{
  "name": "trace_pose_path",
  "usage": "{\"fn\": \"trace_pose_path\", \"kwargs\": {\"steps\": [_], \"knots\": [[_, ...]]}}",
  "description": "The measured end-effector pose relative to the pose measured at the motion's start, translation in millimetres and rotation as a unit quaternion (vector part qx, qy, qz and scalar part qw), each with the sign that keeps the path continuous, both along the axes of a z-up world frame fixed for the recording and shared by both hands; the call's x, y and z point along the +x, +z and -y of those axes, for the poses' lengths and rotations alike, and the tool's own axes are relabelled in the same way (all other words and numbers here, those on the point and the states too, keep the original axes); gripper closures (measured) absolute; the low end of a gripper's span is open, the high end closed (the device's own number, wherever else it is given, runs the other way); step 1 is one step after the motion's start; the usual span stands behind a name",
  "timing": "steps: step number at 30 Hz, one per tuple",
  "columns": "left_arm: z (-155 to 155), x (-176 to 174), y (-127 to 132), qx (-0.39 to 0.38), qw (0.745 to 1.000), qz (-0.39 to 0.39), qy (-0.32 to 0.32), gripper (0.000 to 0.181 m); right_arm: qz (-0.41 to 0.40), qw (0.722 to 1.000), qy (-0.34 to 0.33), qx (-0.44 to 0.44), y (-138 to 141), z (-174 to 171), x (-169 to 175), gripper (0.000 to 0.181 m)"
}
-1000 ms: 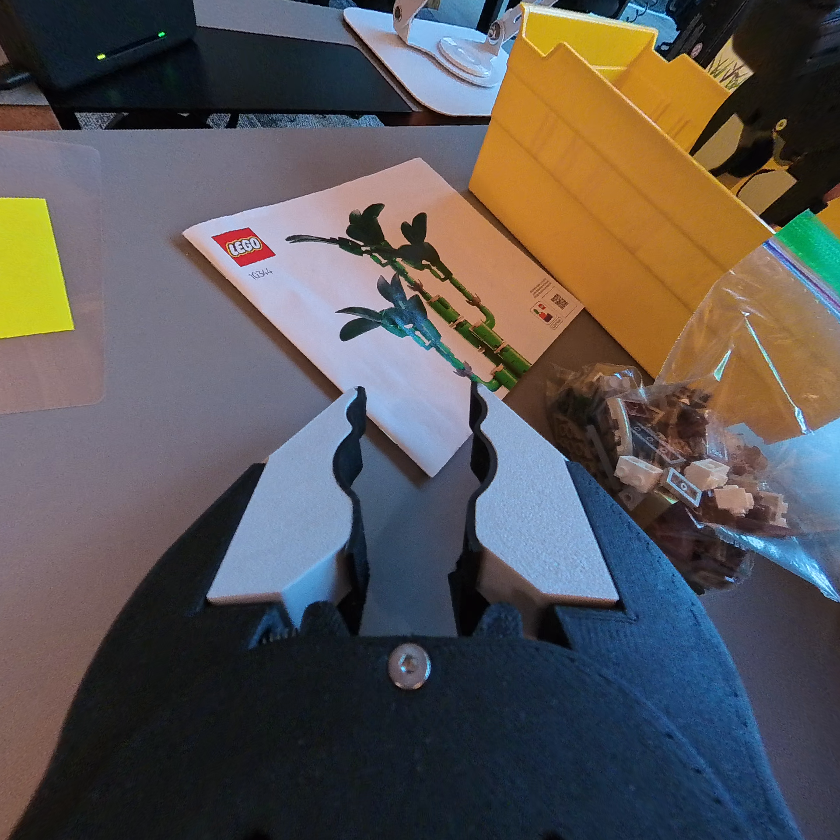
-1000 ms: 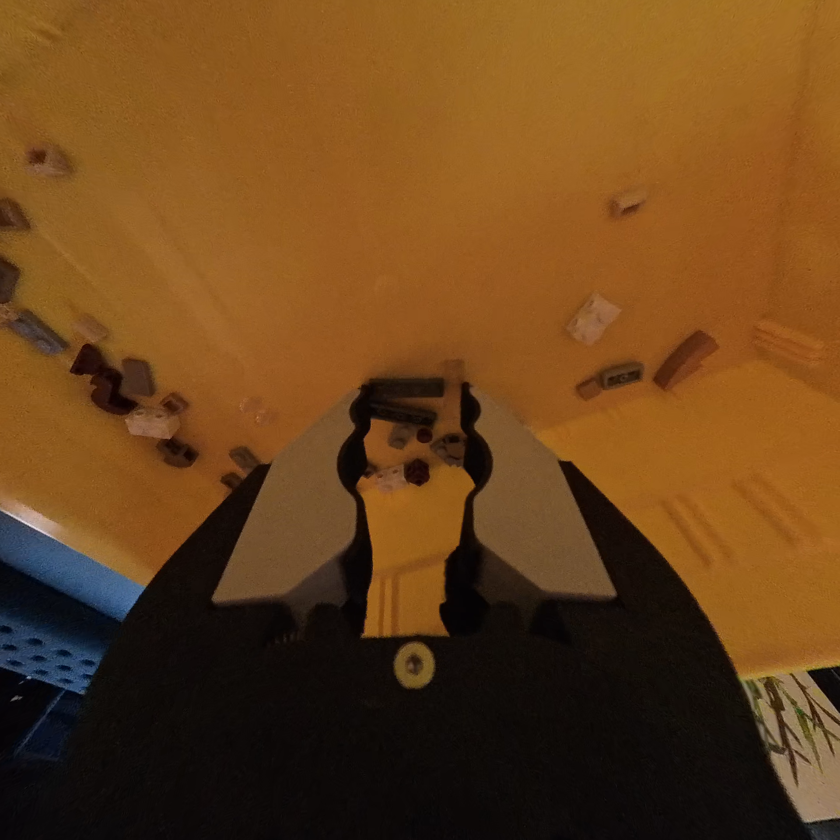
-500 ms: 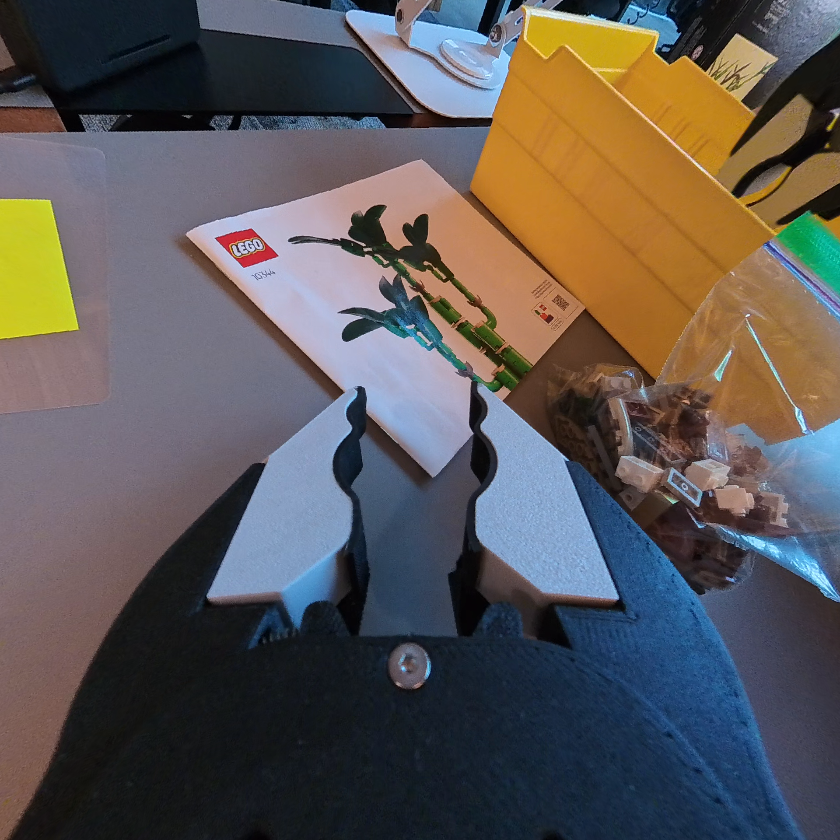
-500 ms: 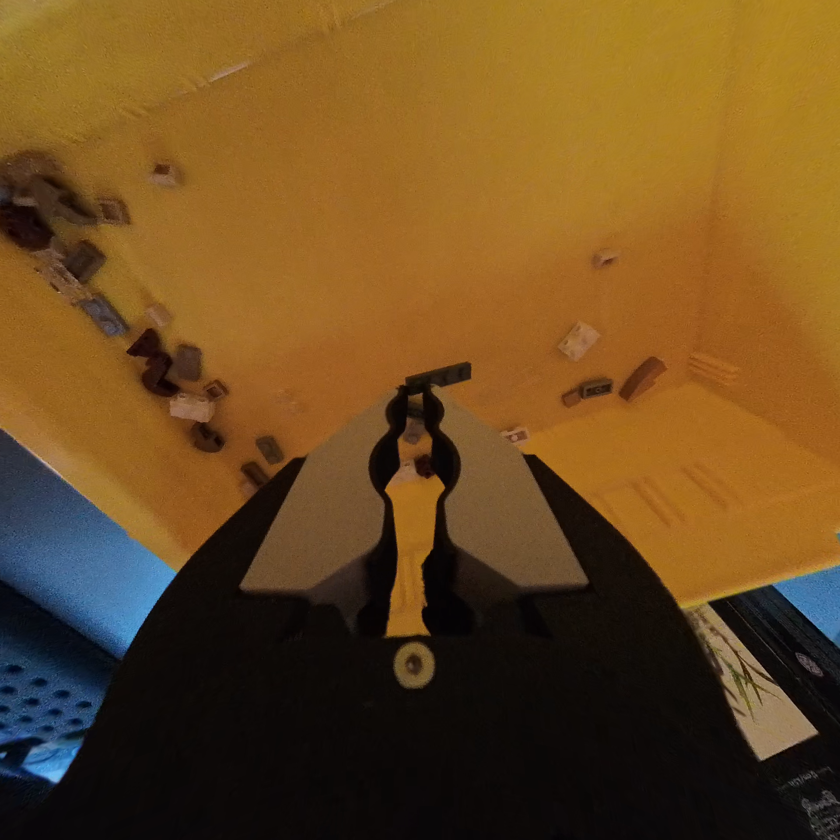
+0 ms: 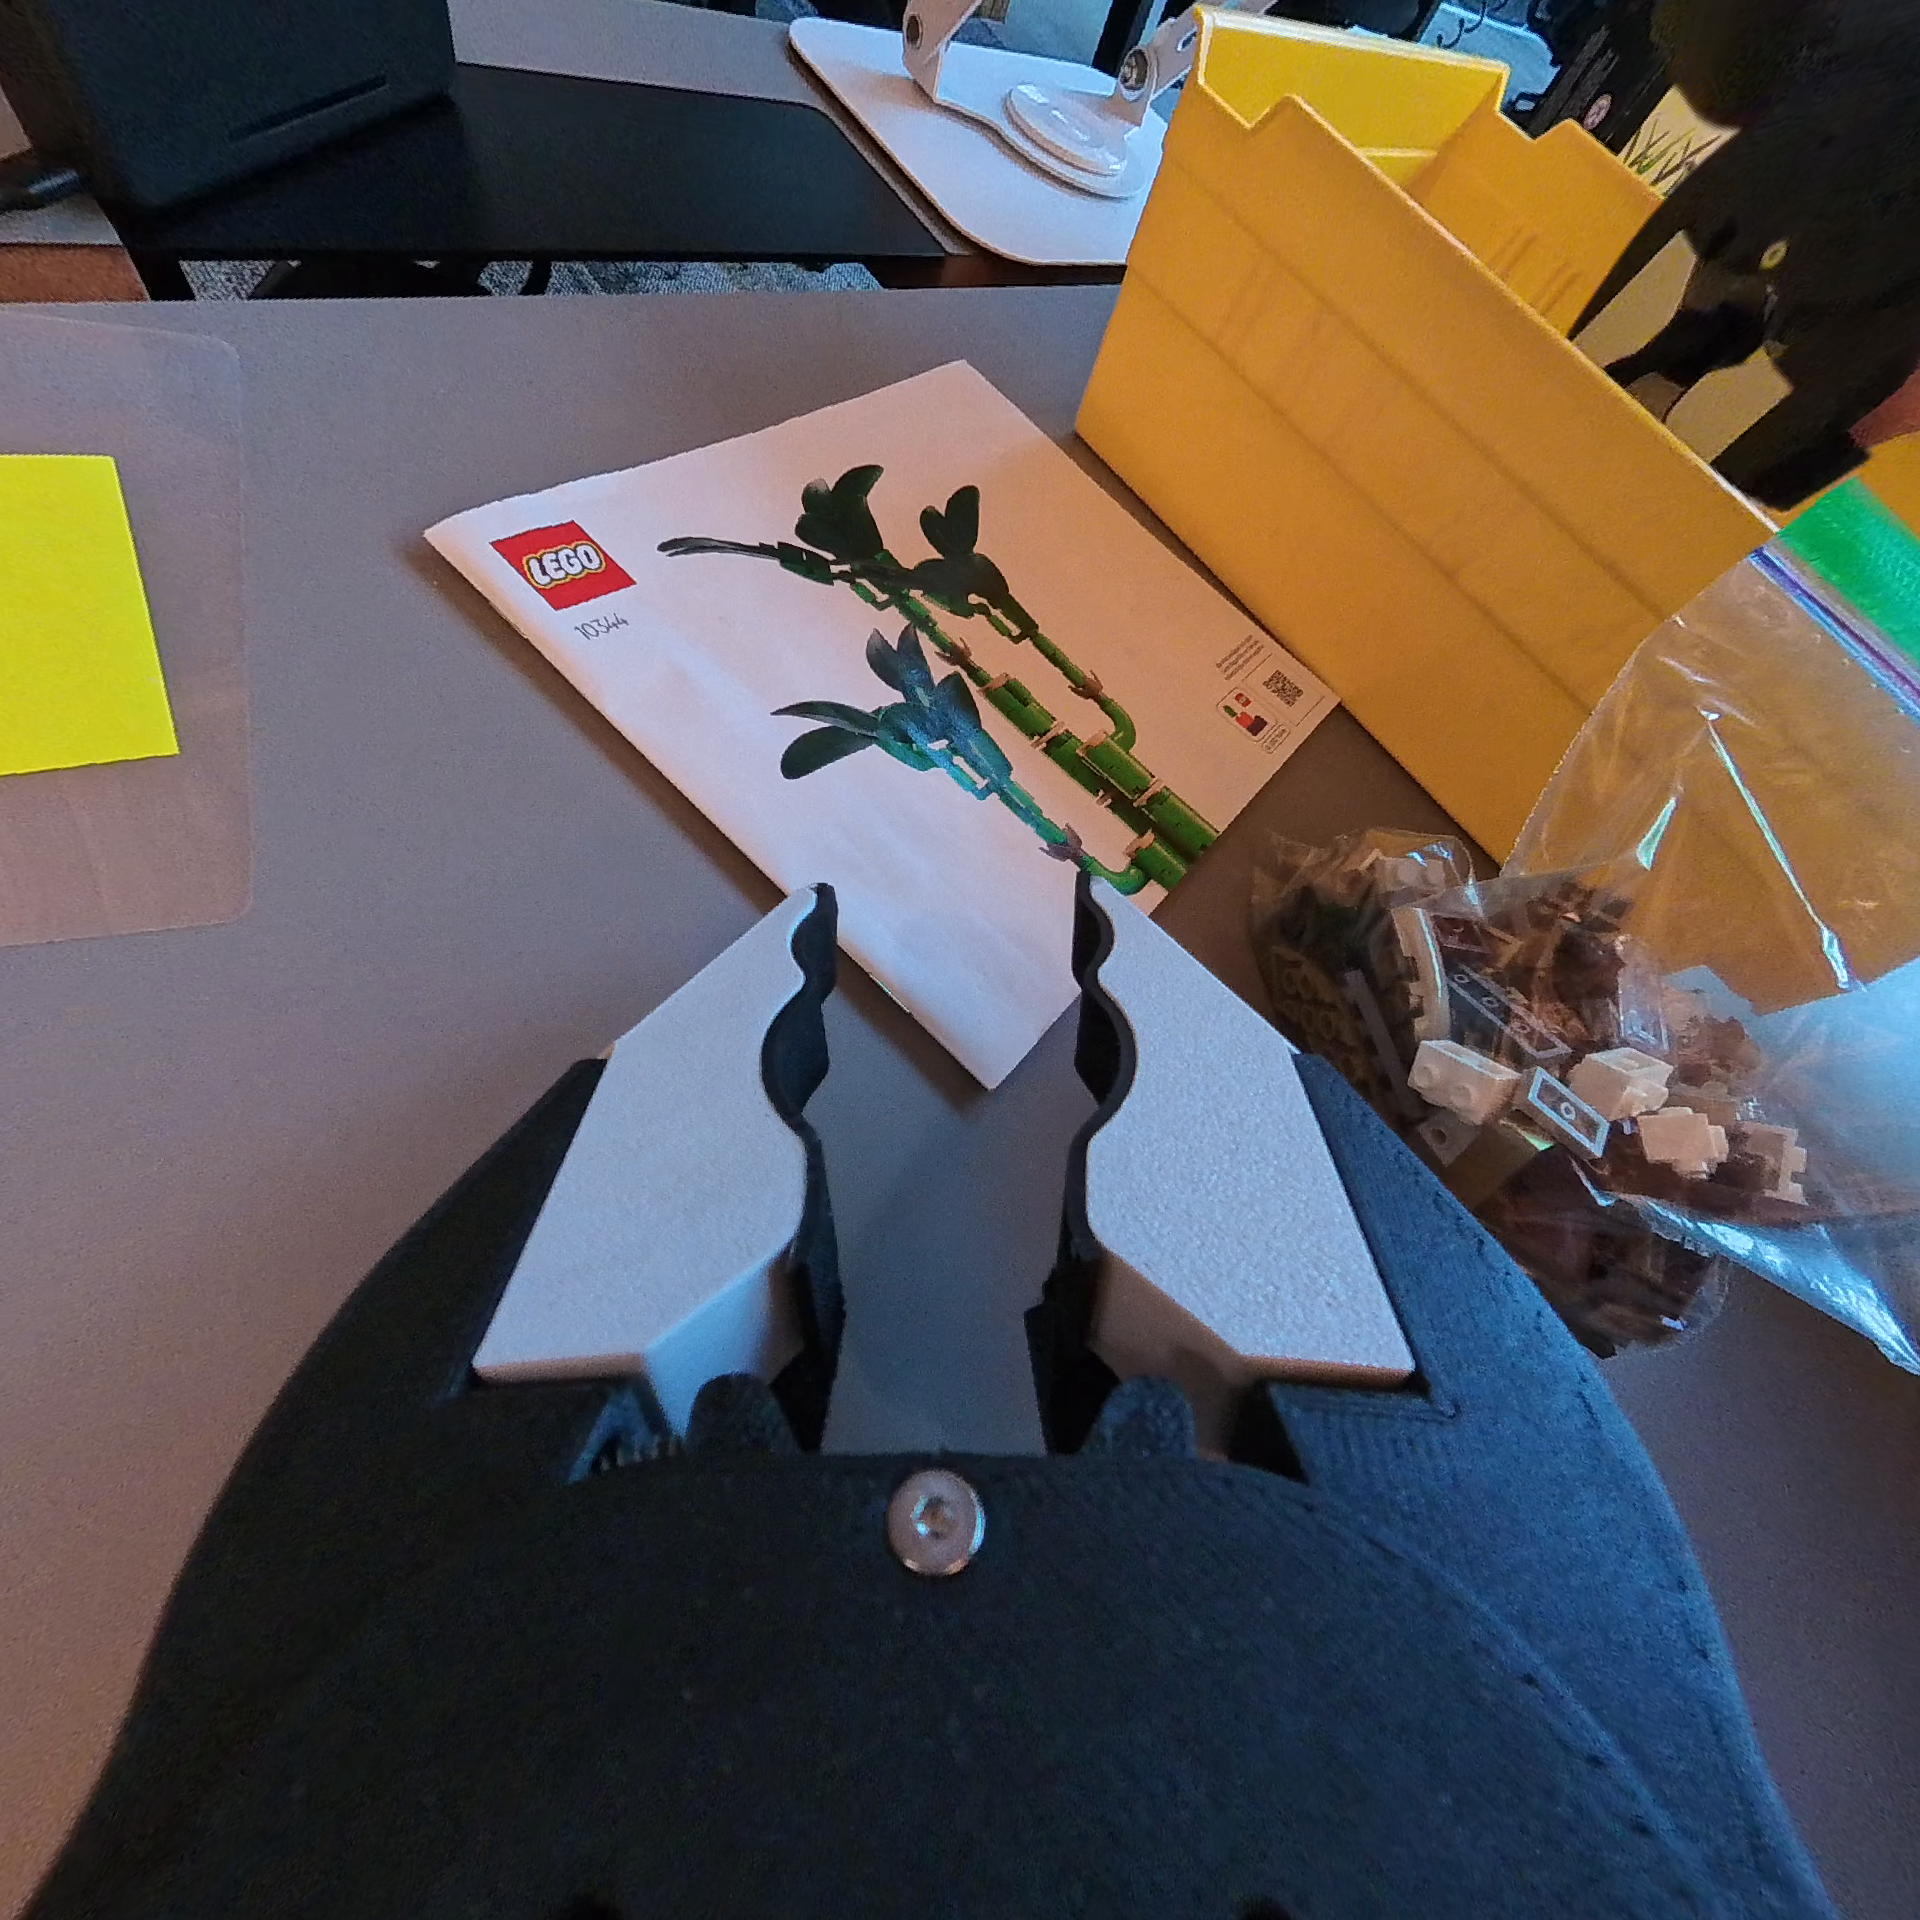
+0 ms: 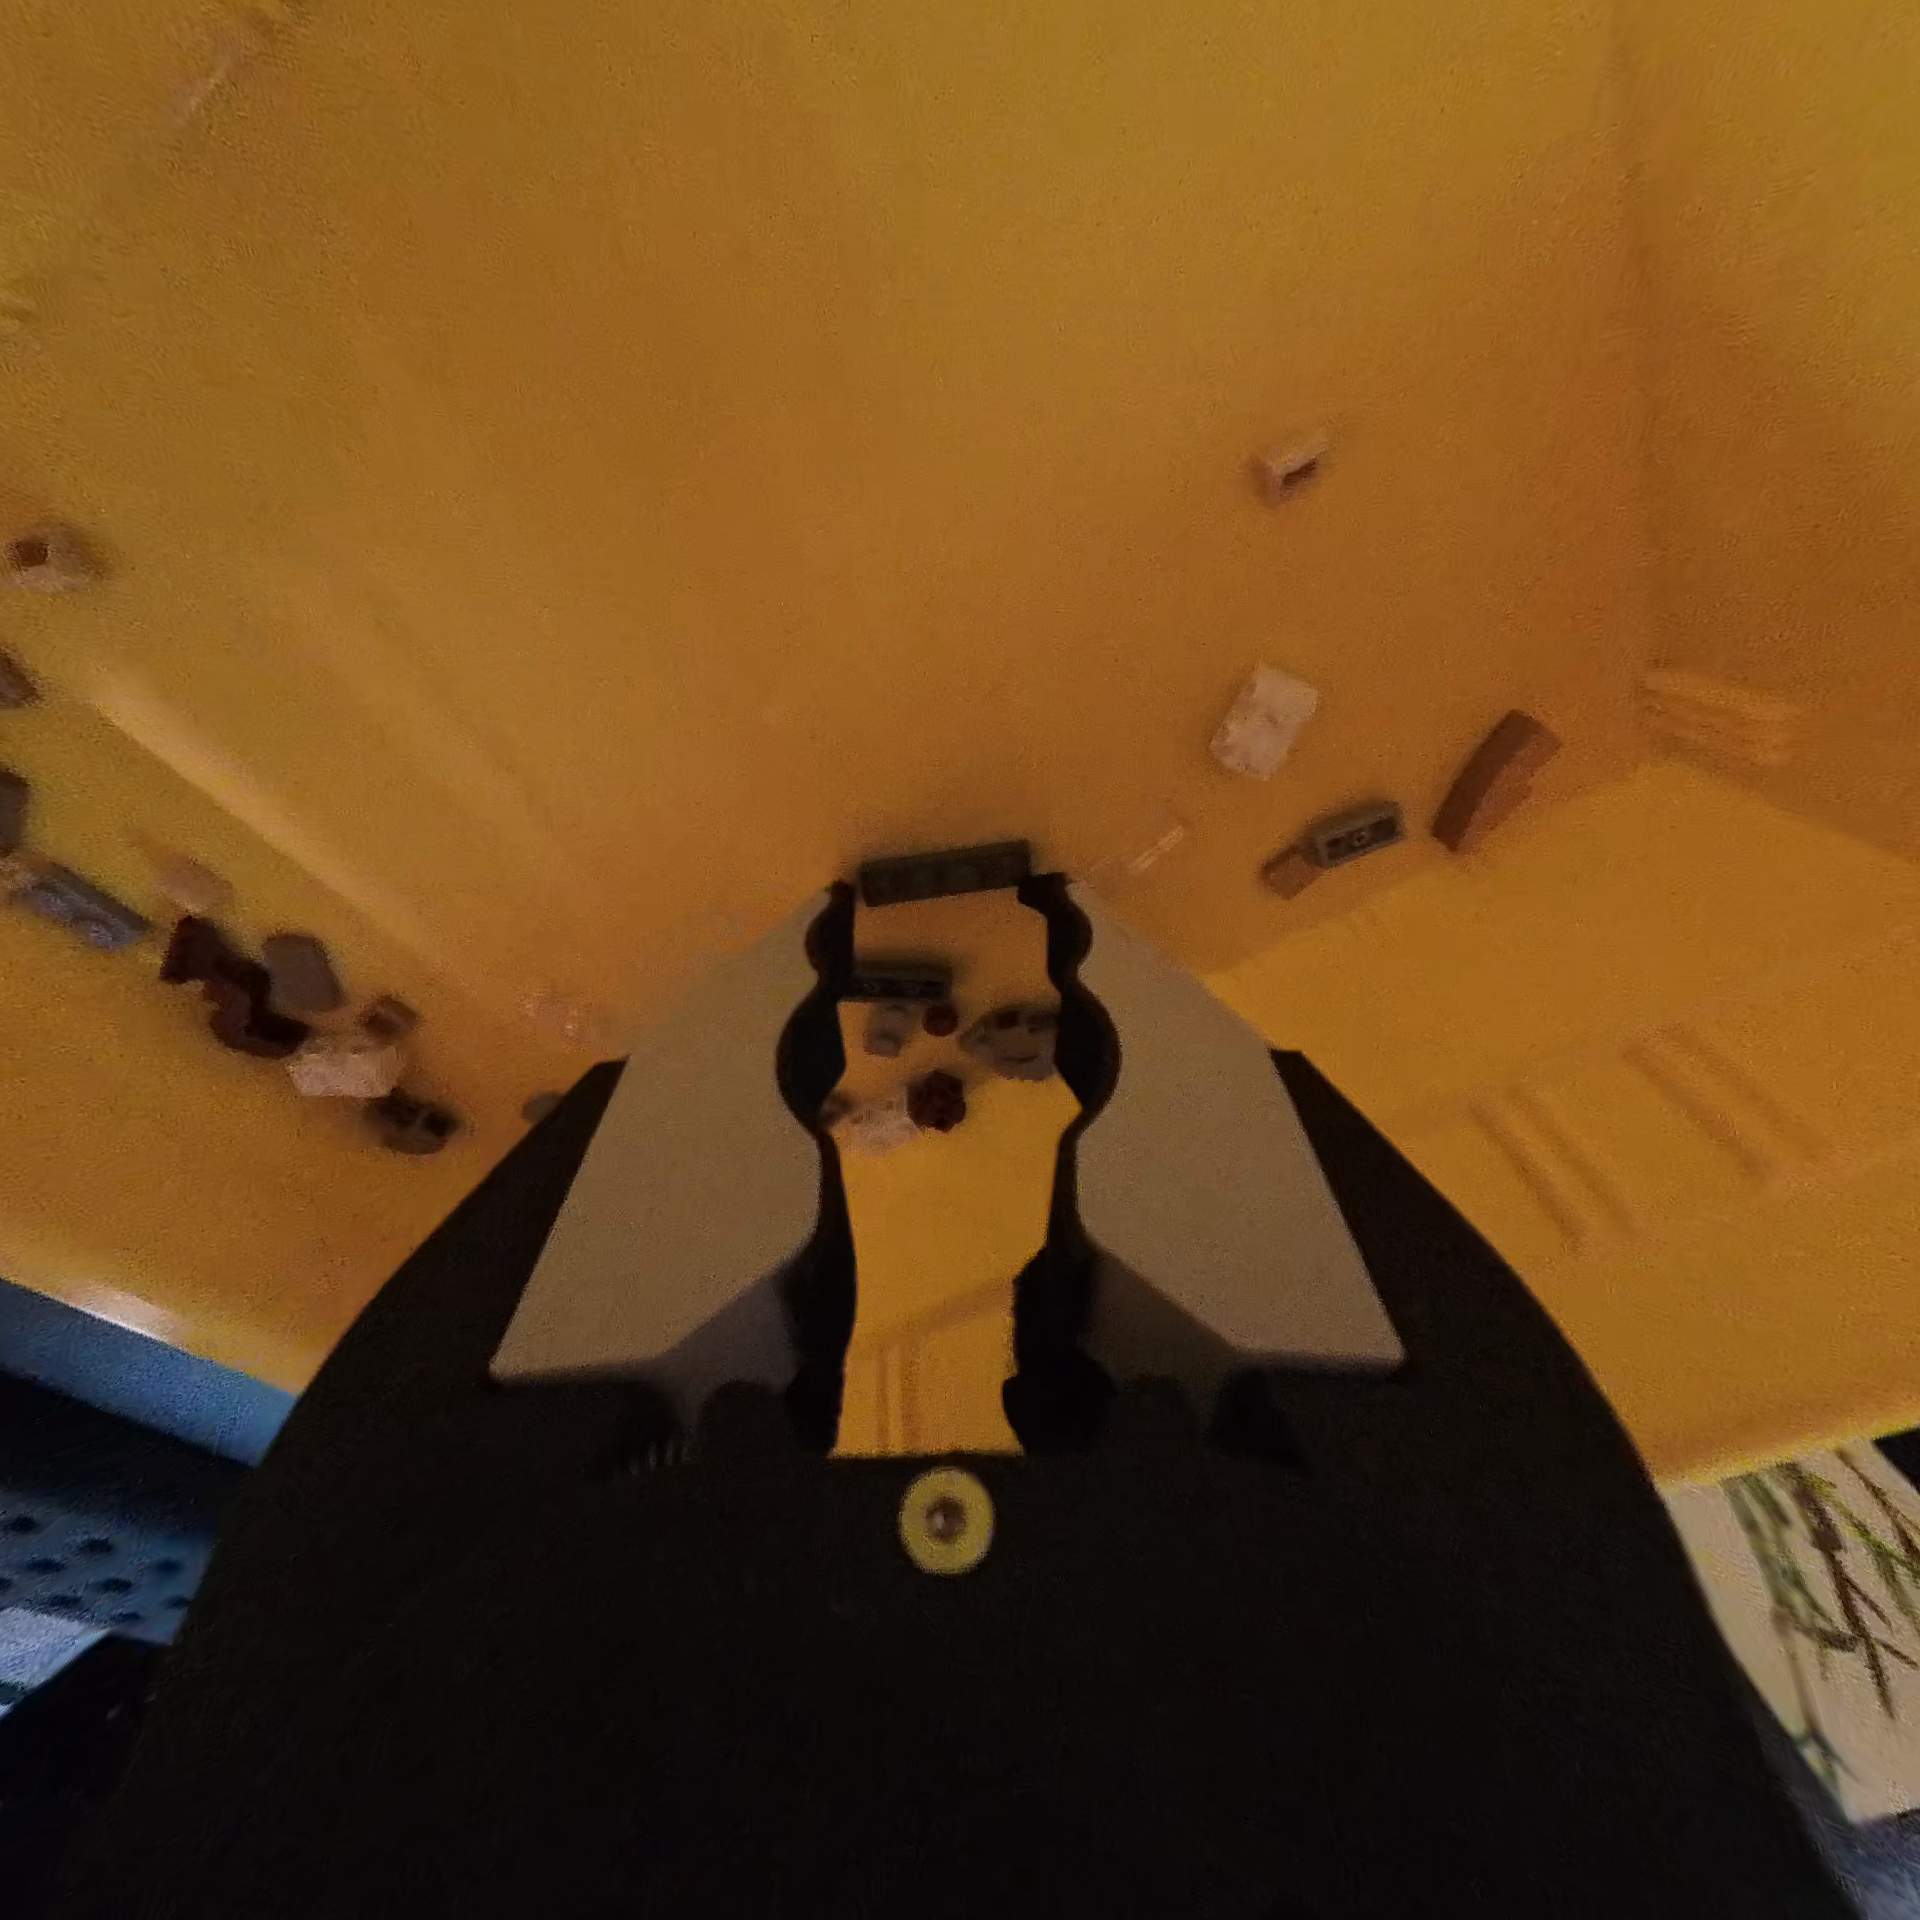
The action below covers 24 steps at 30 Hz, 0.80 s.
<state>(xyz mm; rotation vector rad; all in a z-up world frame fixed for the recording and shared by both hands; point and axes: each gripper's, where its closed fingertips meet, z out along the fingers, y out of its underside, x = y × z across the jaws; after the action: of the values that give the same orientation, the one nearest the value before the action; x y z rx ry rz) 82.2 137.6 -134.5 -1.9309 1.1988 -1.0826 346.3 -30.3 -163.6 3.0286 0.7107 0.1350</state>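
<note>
My right gripper (image 6: 940, 904) is open, low inside the yellow box (image 6: 935, 416). A dark grey flat plate (image 6: 945, 871) lies across just past its fingertips; I cannot tell whether they touch it. Small grey, white and dark red bricks (image 6: 935, 1049) lie on the box floor between the fingers. My left gripper (image 5: 956, 904) is open and empty, held above the brown table (image 5: 416, 1039) over the near corner of a white instruction booklet (image 5: 831, 727). A clear bag of brown and white bricks (image 5: 1558, 1091) lies just right of it.
The yellow box (image 5: 1351, 468) stands at the right behind the bag, with the black right gripper (image 5: 1787, 260) reaching into it. A clear sheet with a yellow card (image 5: 73, 613) lies at the left. More loose bricks (image 6: 260, 997) line the box's left side, others the right (image 6: 1351, 831). Some 30 centimeters of space lies between my two pairs of fingers.
The right gripper closed almost shut at the dark plate and rose, then dropped low in the box again with its jaws opened wide. The left gripper has stayed put.
</note>
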Motion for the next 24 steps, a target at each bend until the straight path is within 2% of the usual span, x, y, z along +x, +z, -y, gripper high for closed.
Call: {"fn": "trace_pose_path", "kwargs": {"steps": [5, 6, 7, 11, 15, 19, 21, 24], "knots": [[-1.5, -0.8, 0.5, -0.001, 1.000, 0.002, 0.002, 0.137, 0.004, 1.000, 0.028, 0.001, 0.6, 1.0, -1.7, 0.153], [-1.6, -0.8, 0.7, -0.001, 1.000, 0.002, 0.003, 0.137, 0.007, 0.999, 0.035, 0.002, 1.6, 2.4, -2.1, 0.172], [-1.6, -0.9, 0.9, -0.001, 1.000, 0.002, 0.003, 0.137, 0.003, 0.999, 0.044, 0.005, 2.5, 3.8, -4.4, 0.181], [-0.5, -0.2, 0.4, 0.001, 1.000, 0.000, 0.001, 0.137, -0.005, 0.999, 0.037, 0.031, 6.4, 2.3, -7.0, 0.180], [0.1, 0.2, 0.2, 0.002, 1.000, 0.000, 0.000, 0.137, -0.055, 0.996, -0.019, 0.069, 15.7, -15.4, -15.7, 0.154], [-0.1, 0.2, -0.1, 0.000, 1.000, 0.000, 0.000, 0.137, -0.013, 0.988, 0.093, 0.122, 16.0, -42.2, -15.1, 0.147], [-0.1, 0.2, -0.1, 0.001, 1.000, -0.001, 0.000, 0.137, -0.025, 0.988, 0.104, 0.113, 9.2, -47.8, -18.9, 0.151], [-0.2, 0.0, -0.2, 0.001, 1.000, -0.001, 0.000, 0.137, -0.062, 0.992, 0.081, 0.072, -0.7, -45.9, -20.8, 0.160]]}}
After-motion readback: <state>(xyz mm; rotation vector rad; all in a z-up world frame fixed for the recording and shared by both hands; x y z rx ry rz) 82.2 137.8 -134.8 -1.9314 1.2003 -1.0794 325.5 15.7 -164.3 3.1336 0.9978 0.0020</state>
